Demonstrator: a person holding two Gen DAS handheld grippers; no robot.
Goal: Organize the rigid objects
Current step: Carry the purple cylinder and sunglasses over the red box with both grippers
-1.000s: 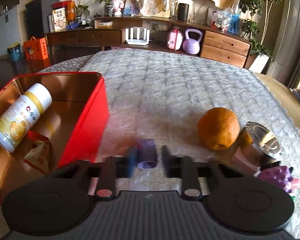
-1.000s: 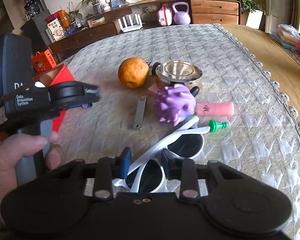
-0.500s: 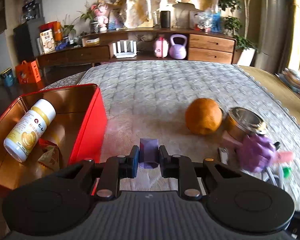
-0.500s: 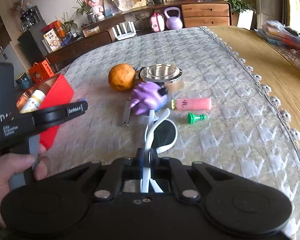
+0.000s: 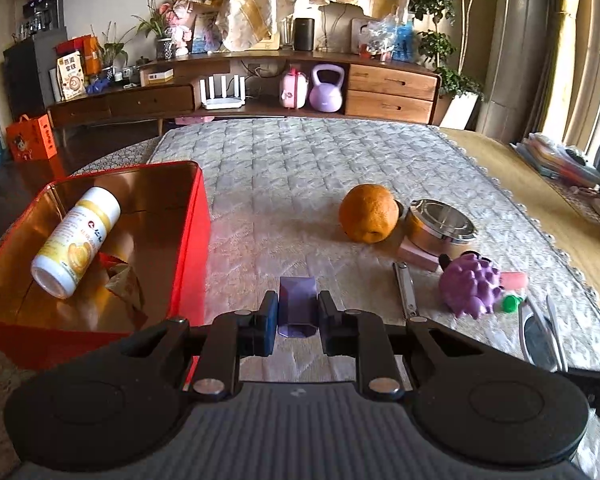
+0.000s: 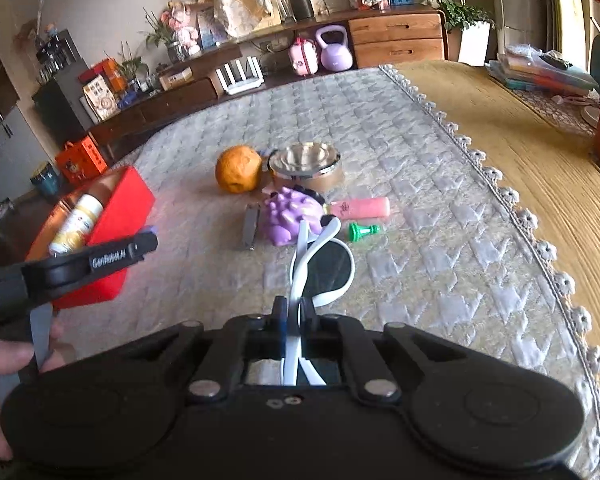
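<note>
While both grippers tilt down toward the quilted cloth (image 5: 300, 168), each has something pinched. The left gripper (image 5: 298, 314) has its fingers narrow, pressed on either side of a small purple block (image 5: 297, 304), held just off the cloth beside the right wall of the red tin (image 5: 188, 248). In the tin lie a white bottle (image 5: 76, 240) on its side and a crumpled packet (image 5: 122, 284); the tin's near-left corner is cut off by the frame. From the right wrist view, the left gripper (image 6: 146, 242) shows side-on, with a hand (image 6: 0, 364) on its grip at the frame's left edge, partly cut off.

The right gripper (image 6: 295, 314) has its jaws nearly together, clamped on the folded white arms of the sunglasses (image 6: 324, 268), which stick forward, lifted above the cloth; their far lens is hidden behind the near one.

Near the cloth's middle sit an orange (image 6: 238, 168), a steel bowl (image 6: 306, 160), a spiky purple toy (image 6: 290, 218), a pink tube (image 6: 362, 208), a green piece (image 6: 362, 231) and a metal clipper (image 6: 251, 224). Something dark behind the toy is too hidden to identify.
</note>
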